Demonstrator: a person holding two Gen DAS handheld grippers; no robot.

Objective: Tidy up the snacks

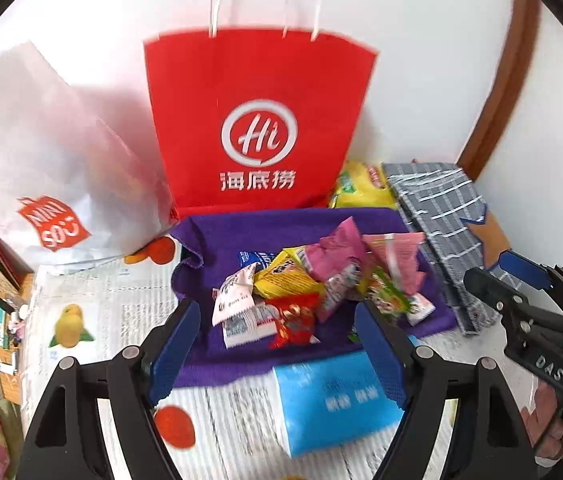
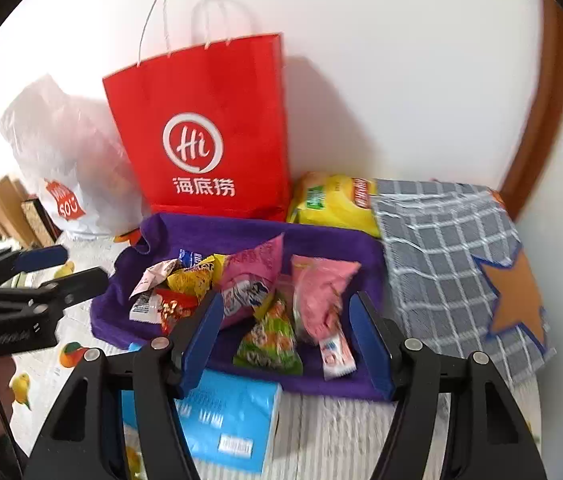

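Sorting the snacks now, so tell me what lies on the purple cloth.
A loose heap of snack packets lies on the purple cloth: pink, yellow, green, red, white. Anything beneath the heap is covered.

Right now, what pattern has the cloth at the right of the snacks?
Grey cloth with white checks and an orange star; the right wrist view shows it best.

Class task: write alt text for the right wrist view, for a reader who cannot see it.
A pile of small snack packets lies on a purple cloth, with the right tongs open and empty above them. Behind stand a red paper bag, a white plastic bag and a yellow packet; a grey checked cloth lies at right, a blue pack in front, and the left tongs enter at left.
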